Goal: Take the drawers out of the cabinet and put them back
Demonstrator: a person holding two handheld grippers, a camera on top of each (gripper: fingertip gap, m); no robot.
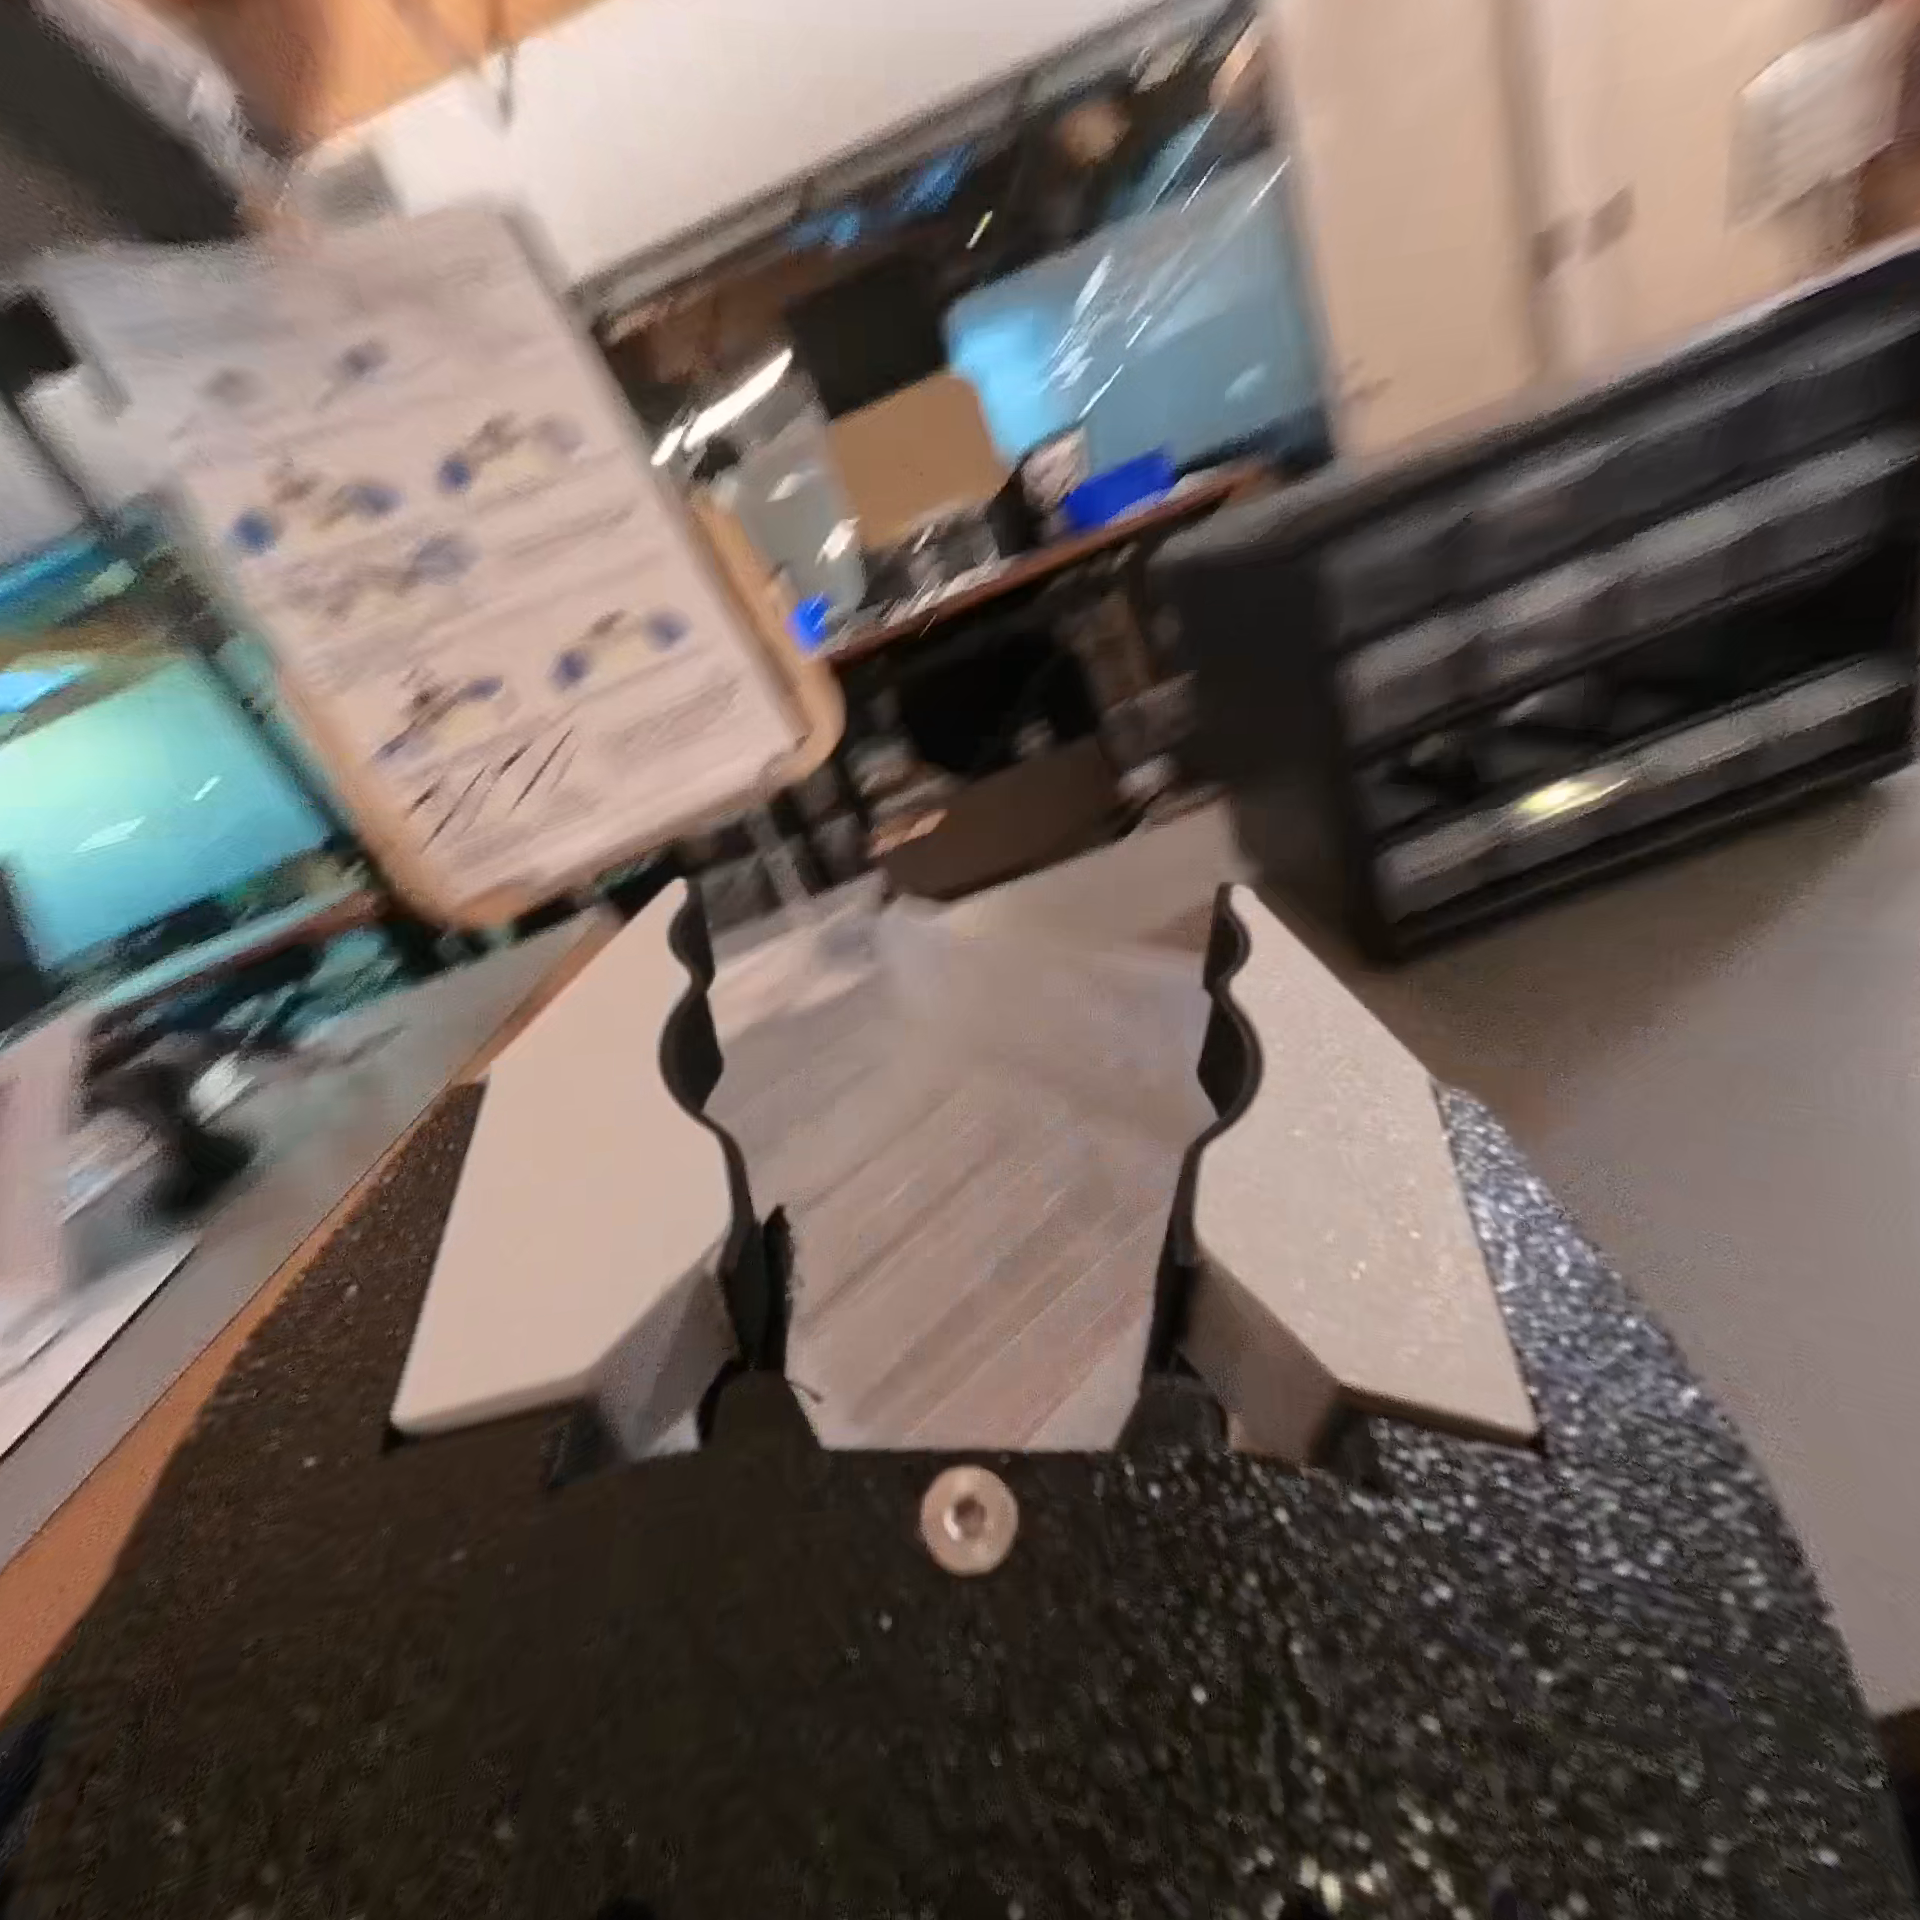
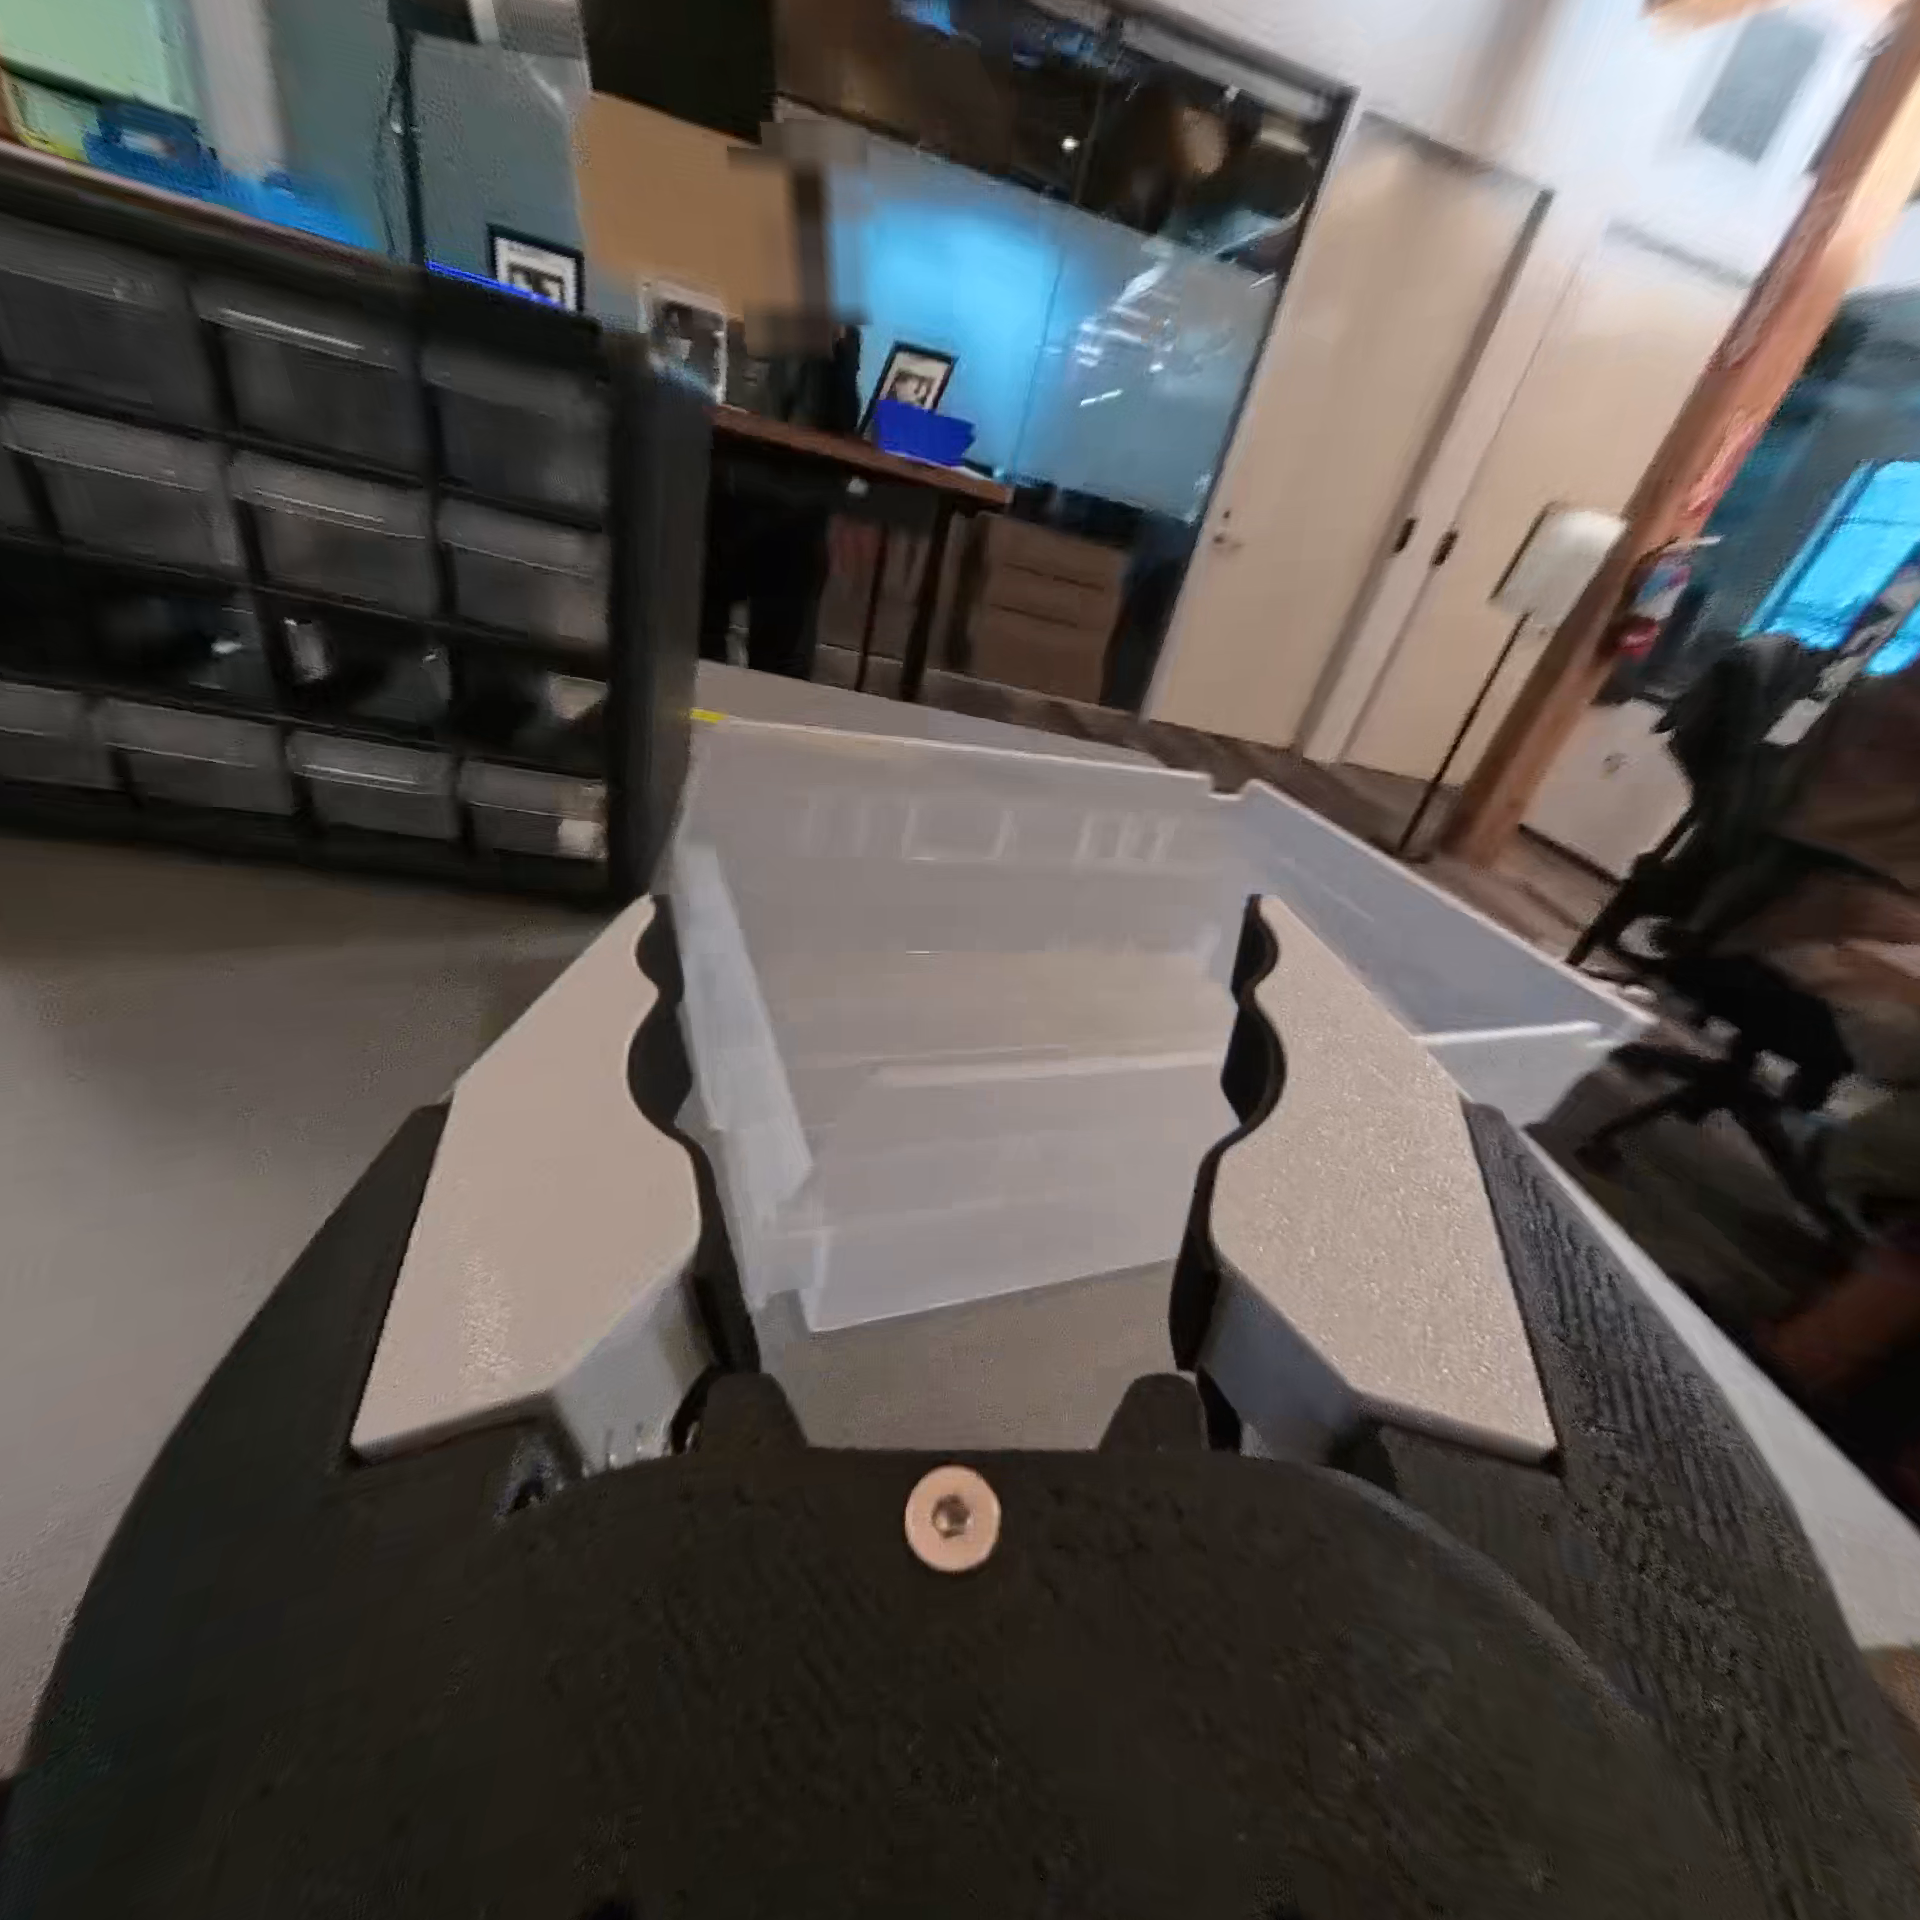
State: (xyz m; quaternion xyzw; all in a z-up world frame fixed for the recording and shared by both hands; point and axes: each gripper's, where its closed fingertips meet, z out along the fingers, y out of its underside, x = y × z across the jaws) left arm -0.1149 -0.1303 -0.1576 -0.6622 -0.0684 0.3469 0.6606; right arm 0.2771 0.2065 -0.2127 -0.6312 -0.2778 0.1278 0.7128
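Right gripper (image 2: 951, 935) wide open, grips nothing. 1 clear drawer (image 2: 935, 997) out on table (image 2: 208, 1039), right between its fingers. Black cabinet (image 2: 312, 582) ahead-left. Left gripper (image 1: 961, 914) open, empty. Drawer not yet back in.

1. My left tongs (image 1: 956, 914) hung over the grey table (image 1: 1558, 1060), fingers spread wide with nothing between them.
2. The black cabinet (image 1: 1579, 623) stood to the right on the table, well ahead of my fingertips.
3. A white board (image 1: 447, 540) leaned at the left, blurred.
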